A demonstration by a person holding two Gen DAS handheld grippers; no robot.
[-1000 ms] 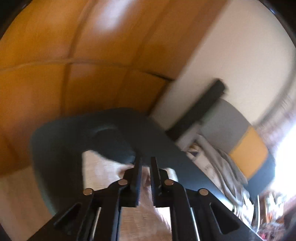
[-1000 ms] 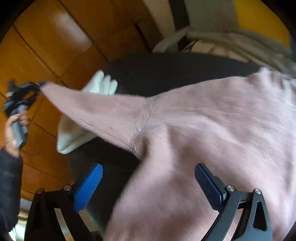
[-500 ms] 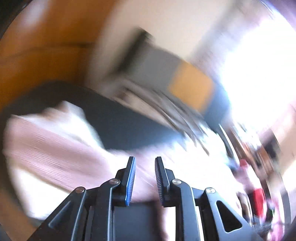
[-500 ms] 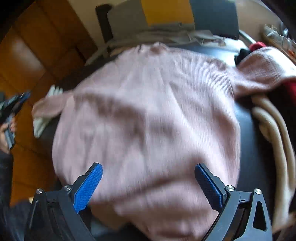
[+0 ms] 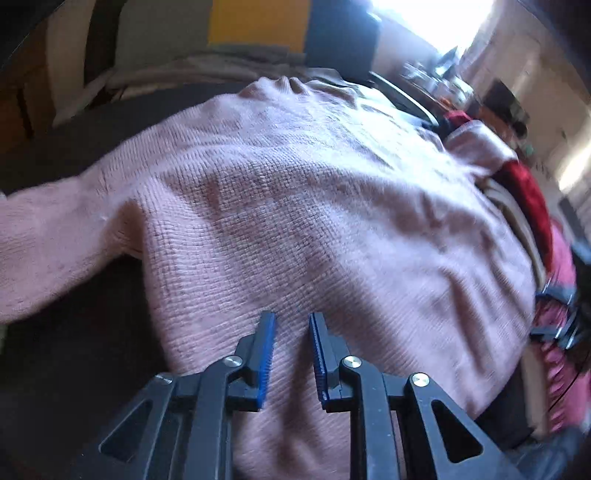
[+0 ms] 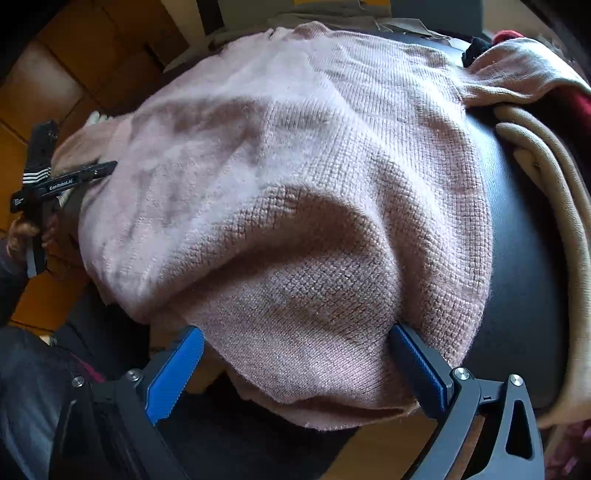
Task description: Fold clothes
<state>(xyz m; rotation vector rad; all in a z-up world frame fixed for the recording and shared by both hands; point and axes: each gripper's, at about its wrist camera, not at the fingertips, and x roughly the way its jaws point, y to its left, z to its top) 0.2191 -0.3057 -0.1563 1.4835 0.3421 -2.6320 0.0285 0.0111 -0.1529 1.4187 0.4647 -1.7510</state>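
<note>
A pink knitted sweater point(image 6: 295, 166) lies spread over a round black table point(image 6: 524, 295), collar at the far side, hem hanging over the near edge. It fills the left wrist view point(image 5: 314, 192) too, one sleeve point(image 5: 55, 236) stretching left. My left gripper point(image 5: 291, 350) hovers over the sweater's near part, jaws a narrow gap apart with nothing between them. It shows at the left of the right wrist view point(image 6: 66, 181), beside the sweater's left side. My right gripper point(image 6: 295, 369) is wide open, its fingers astride the raised hem fold.
Beige cloth point(image 6: 554, 192) and a dark red garment point(image 6: 576, 107) lie at the table's right. More red and pink clothes point(image 5: 532, 206) show to the right. A grey and yellow chair back point(image 5: 258, 22) stands behind the table. Wooden floor point(image 6: 29, 110) lies at the left.
My left gripper has let go of the sleeve it held stretched out and swung round over the sweater body. The sweater has settled flat on the table. My right gripper moved to the hem.
</note>
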